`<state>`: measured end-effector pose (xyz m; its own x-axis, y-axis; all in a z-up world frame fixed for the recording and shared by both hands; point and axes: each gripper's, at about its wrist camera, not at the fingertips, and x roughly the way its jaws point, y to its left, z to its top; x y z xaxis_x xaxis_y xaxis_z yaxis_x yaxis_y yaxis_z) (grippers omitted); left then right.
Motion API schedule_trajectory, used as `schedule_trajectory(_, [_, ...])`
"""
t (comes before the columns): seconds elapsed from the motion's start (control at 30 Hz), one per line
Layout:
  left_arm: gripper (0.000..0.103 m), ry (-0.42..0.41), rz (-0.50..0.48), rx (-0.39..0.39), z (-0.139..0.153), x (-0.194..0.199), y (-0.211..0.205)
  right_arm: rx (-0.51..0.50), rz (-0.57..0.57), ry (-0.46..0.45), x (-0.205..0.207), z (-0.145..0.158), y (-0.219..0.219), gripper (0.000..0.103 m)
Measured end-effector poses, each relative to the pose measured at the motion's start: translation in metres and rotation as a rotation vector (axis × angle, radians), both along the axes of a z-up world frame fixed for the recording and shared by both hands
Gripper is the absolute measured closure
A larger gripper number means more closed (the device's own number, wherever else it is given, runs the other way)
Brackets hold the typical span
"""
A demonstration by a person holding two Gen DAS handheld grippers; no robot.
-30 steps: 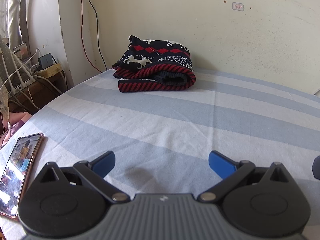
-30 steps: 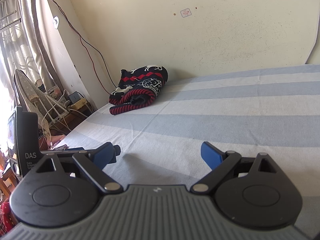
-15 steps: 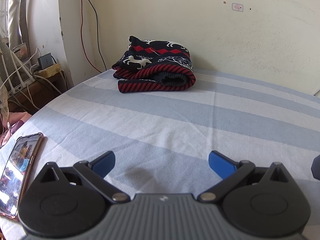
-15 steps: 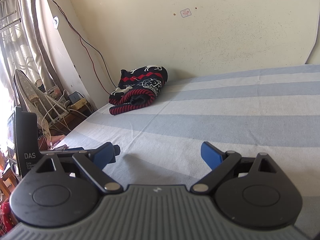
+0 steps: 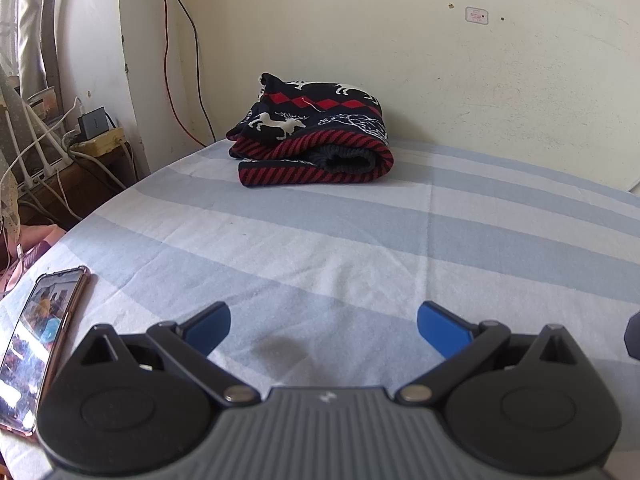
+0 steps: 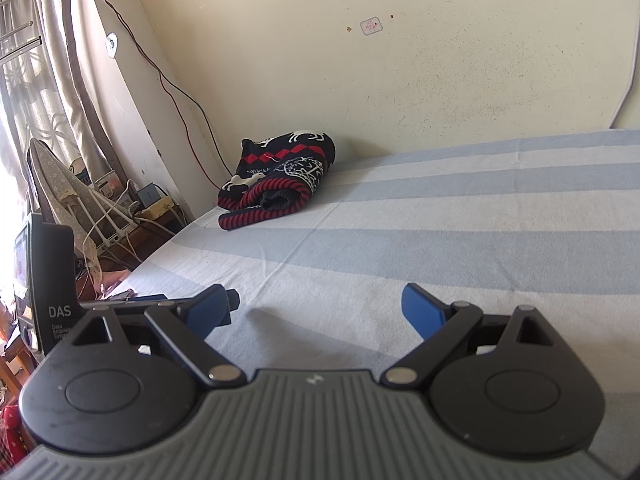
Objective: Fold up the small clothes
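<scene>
I kept my left gripper (image 5: 324, 330) and my right gripper (image 6: 316, 312) both spread apart and empty above the striped bedsheet (image 5: 360, 248), while the folded sweater (image 5: 316, 136) lay far ahead near the wall (image 5: 440, 60).

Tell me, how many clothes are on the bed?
1: a folded dark sweater with red stripes and white deer, lying at the far end of the striped bed near the wall. No others show.
</scene>
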<state>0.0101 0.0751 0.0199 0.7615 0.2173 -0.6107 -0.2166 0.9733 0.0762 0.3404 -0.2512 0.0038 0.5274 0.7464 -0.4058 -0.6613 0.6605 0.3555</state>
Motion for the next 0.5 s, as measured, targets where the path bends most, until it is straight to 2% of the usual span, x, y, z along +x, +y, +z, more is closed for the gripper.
schedule_trajectory(0.5, [0.000,-0.006,0.001,0.008,0.0015,-0.0020,0.0009,0.000,0.000,0.000,0.0001,0.0000,-0.0001,0.007])
